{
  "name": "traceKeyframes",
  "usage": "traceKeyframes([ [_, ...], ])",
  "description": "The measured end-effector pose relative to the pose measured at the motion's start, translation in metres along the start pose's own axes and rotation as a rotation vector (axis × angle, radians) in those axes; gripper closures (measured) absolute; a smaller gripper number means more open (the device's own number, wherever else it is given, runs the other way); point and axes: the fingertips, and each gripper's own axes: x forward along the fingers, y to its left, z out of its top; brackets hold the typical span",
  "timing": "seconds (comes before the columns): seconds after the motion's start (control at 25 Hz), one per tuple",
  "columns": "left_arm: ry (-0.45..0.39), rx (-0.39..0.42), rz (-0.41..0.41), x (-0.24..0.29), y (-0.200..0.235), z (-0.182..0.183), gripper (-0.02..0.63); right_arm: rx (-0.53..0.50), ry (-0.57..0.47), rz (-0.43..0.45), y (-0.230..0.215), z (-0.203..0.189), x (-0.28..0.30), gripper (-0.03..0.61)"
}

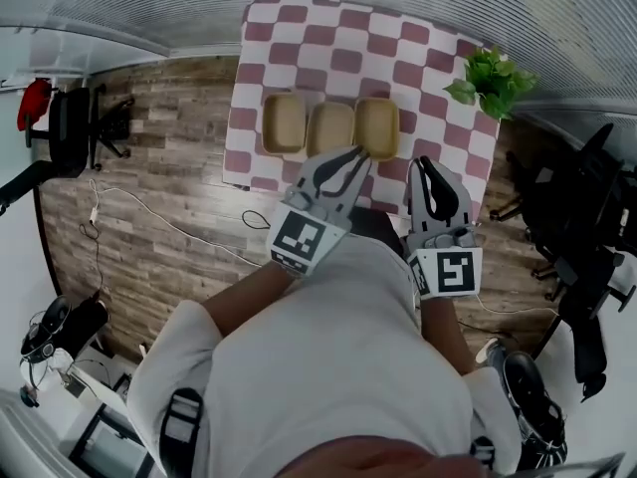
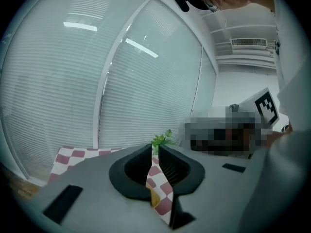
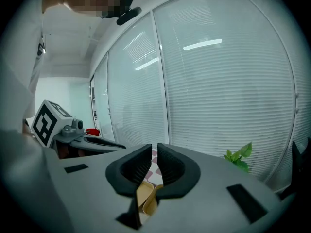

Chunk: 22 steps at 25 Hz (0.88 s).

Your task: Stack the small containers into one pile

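Three small tan containers stand empty in a row on the checkered table [image 1: 338, 38]: left [image 1: 285, 123], middle [image 1: 330, 127] and right [image 1: 377, 125]. My left gripper [image 1: 360, 153] hovers at the near edge of the table, its tips just before the right container. It is shut with nothing between its jaws. My right gripper [image 1: 420, 162] hangs beside it, further right and also shut on nothing. In the left gripper view, a strip of cloth and a yellow sliver of a container [image 2: 153, 196] show through the thin slit at the left gripper [image 2: 155, 149]. The right gripper view shows container rims [image 3: 146, 198] below the right gripper [image 3: 155, 149].
A potted green plant [image 1: 491, 80] stands on the table's far right corner. White blinds run behind the table. Black office chairs [image 1: 572, 217] stand at the right and another chair [image 1: 75, 127] at the left. Cables [image 1: 129, 207] lie on the wood floor.
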Motion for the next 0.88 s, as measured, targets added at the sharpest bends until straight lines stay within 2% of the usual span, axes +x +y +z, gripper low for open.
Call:
traceKeyframes([
  [0.44, 0.176, -0.084, 0.076, 0.044, 0.041, -0.102, 0.575, 0.044, 0.203, 0.022, -0.031, -0.115, 0.05, 0.537],
  [0.52, 0.205, -0.096, 0.084, 0.051, 0.047, -0.122, 0.574, 0.054, 0.244, 0.013, -0.038, -0.14, 0.06, 0.509],
  [0.56, 0.219, -0.101, 0.085, 0.055, 0.049, -0.132, 0.572, 0.06, 0.266, 0.007, -0.042, -0.153, 0.065, 0.475],
  [0.88, 0.303, -0.112, 0.087, 0.082, 0.066, -0.198, 0.543, 0.121, 0.41, -0.02, -0.064, -0.258, 0.094, 0.468],
])
